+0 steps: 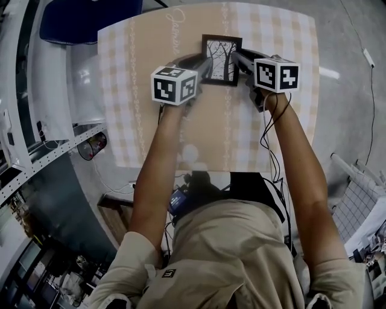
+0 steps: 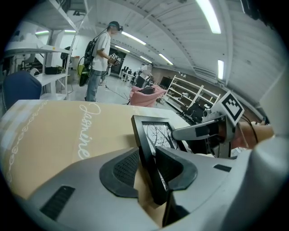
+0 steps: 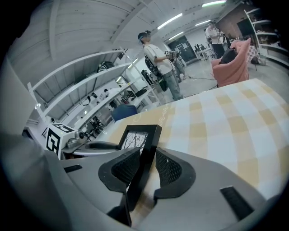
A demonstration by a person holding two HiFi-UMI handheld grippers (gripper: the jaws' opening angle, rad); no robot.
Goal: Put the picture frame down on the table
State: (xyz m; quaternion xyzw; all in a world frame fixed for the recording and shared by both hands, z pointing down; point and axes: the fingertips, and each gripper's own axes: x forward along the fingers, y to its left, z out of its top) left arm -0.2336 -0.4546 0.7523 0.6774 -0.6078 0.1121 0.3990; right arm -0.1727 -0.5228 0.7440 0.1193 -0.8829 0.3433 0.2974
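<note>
A black picture frame with a bare-tree print is held tilted over the beige checked tablecloth, at the far middle of the table. My left gripper is shut on its left edge and my right gripper on its right edge. In the left gripper view the frame is pinched between the two pads of my left gripper, with the right gripper beyond it. In the right gripper view the frame sits between the pads of my right gripper. Whether its lower edge touches the cloth is hidden.
The cloth carries a white script word left of the frame. A blue chair stands past the far left corner and a white shelf rack along the left. Beyond the table stand a person and a pink armchair.
</note>
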